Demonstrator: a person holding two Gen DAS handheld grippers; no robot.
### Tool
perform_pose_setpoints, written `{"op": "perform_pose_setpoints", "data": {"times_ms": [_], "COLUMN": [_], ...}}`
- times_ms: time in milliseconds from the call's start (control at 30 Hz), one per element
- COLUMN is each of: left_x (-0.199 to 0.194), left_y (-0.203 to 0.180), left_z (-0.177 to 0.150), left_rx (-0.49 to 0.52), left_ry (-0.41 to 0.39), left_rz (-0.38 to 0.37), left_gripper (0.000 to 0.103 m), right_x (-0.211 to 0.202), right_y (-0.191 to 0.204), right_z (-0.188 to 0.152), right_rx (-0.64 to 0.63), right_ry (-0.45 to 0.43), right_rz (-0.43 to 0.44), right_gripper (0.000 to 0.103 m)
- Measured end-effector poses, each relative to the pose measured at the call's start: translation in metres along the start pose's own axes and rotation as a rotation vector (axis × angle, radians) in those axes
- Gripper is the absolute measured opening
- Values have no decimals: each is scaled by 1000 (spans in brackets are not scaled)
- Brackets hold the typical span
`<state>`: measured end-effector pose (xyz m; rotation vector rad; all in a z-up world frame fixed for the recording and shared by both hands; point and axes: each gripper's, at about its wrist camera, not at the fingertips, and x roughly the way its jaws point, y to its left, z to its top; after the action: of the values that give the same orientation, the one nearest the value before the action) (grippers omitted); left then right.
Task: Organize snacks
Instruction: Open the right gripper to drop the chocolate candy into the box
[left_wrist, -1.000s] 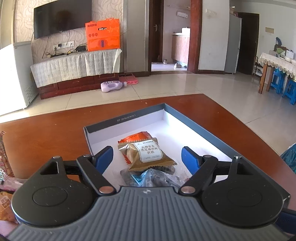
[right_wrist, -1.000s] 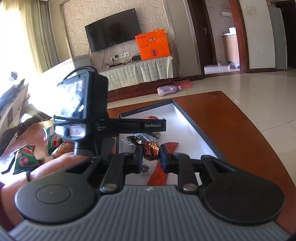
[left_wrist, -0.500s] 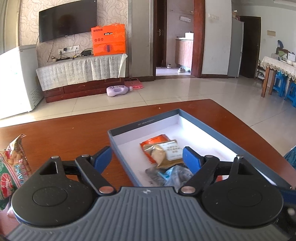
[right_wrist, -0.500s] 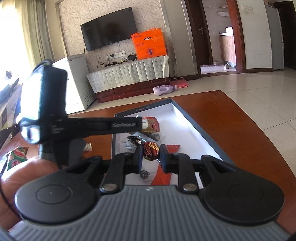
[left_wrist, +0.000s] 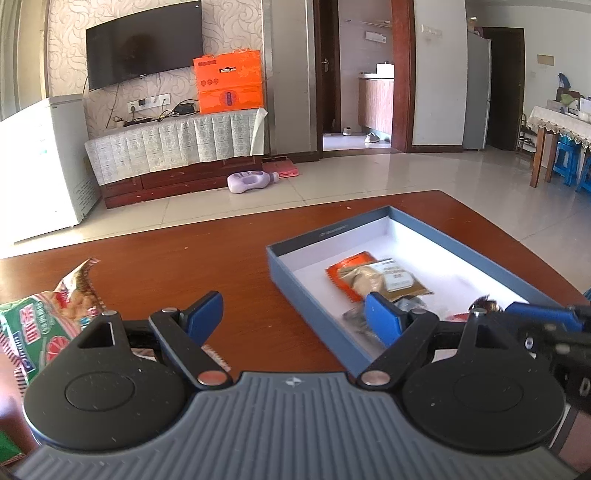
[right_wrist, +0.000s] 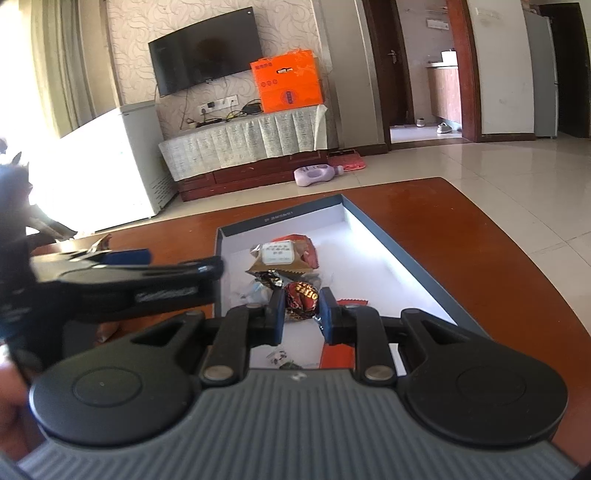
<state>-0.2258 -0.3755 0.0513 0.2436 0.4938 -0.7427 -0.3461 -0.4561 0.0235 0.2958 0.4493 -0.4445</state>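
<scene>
Toffee candy (right_wrist: 301, 296) sideways between pads

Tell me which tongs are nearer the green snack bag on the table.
Left. The left tongs hang open right beside the green snack bag; the right tongs are over the box, shut on a candy.

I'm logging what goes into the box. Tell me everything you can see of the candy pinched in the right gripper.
The candy is a small round sweet in a shiny, crinkled dark red-brown foil wrapper with pale lettering; a twisted wrapper end sticks out at its lower right. The right gripper is shut on it, one blue pad on each side, holding it above the white floor of the blue box. It touches none of the snacks below.
</scene>
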Motion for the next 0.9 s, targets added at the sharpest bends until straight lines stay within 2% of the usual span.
{"op": "perform_pose_setpoints", "data": {"times_ms": [633,700,767,900], "left_x": [-29,-35,-40,-51], "left_y": [26,31,37,61], "left_z": [-19,-22,-27,-38], "left_rx": [15,20,28,18], "left_ry": [22,14,8,25], "left_rz": [37,38,43,47], "left_gripper": [88,88,88,88], "right_x": [17,14,12,4], "right_y": [14,14,15,18], "right_z": [-1,-1,-1,3], "right_rx": [-56,-48,-50,-40], "right_ry": [63,58,44,0], "right_rz": [1,5,2,9], "right_gripper": [26,33,49,50]}}
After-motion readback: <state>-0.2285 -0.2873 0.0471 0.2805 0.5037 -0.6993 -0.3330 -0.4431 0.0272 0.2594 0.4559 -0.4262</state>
